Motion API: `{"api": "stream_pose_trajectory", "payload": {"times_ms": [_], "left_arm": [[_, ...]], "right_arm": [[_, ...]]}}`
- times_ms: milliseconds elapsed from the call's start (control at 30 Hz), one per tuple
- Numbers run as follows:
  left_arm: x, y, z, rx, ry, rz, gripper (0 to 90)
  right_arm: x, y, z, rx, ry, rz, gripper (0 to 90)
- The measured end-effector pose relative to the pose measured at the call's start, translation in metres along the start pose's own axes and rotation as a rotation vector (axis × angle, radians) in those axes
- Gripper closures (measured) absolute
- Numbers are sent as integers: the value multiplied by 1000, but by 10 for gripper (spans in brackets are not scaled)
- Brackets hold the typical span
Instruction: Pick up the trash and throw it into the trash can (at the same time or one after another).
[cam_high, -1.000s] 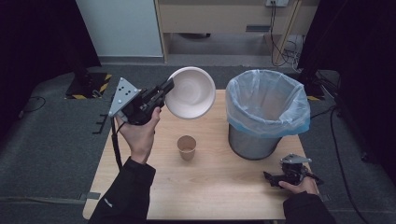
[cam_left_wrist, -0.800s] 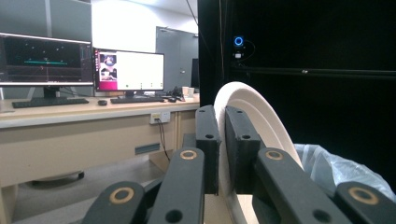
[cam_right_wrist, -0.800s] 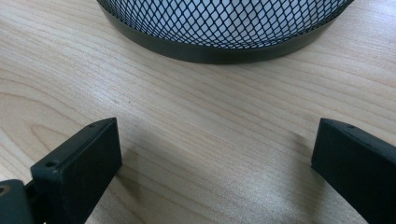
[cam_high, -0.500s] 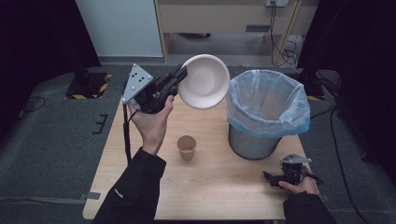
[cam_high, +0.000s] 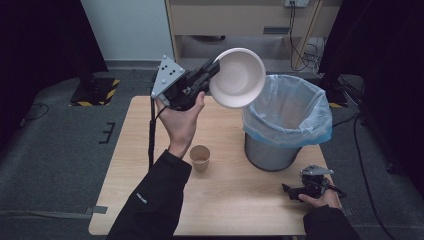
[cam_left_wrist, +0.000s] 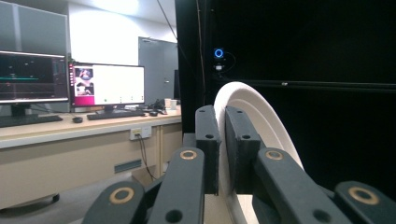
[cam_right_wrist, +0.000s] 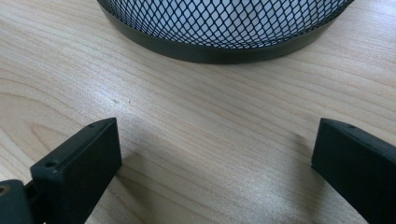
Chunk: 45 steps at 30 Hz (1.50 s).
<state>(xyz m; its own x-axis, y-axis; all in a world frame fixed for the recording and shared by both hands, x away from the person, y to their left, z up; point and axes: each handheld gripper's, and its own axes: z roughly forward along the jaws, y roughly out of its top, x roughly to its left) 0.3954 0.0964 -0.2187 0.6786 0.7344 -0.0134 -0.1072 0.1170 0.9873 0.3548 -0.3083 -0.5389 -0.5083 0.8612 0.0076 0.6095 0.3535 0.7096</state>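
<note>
White bowl (cam_high: 239, 78) tilted on edge, raised beside the bin's (cam_high: 287, 120) rim.

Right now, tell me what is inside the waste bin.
The waste bin holds a pale blue bag liner; its visible inside looks empty. The bottom is hidden by the near rim.

A lab: black curtains (cam_high: 45, 35), monitors (cam_left_wrist: 108, 86) on desk (cam_left_wrist: 70, 128)

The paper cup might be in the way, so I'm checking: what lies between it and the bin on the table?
Nothing: in the high view, only bare wooden table separates the paper cup from the bin.
</note>
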Motion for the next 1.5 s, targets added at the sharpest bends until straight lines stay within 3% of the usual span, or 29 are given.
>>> {"api": "stream_pose_trajectory", "payload": {"times_ms": [367,733,933,1333,1500], "left_arm": [[-18,-5,34,15,-44,0,843],[-31,-8,66,30,-61,11,843],[-38,-21,85,64,-63,18,842],[-46,-53,123,145,-82,-7,842],[-45,-64,135,196,-118,-34,833]], "right_arm": [[0,0,0,0,0,-2,17],[0,0,0,0,0,-2,17],[0,0,0,0,0,-2,17],[0,0,0,1,2,-4,16],[1,0,0,0,3,-4,16]]}}
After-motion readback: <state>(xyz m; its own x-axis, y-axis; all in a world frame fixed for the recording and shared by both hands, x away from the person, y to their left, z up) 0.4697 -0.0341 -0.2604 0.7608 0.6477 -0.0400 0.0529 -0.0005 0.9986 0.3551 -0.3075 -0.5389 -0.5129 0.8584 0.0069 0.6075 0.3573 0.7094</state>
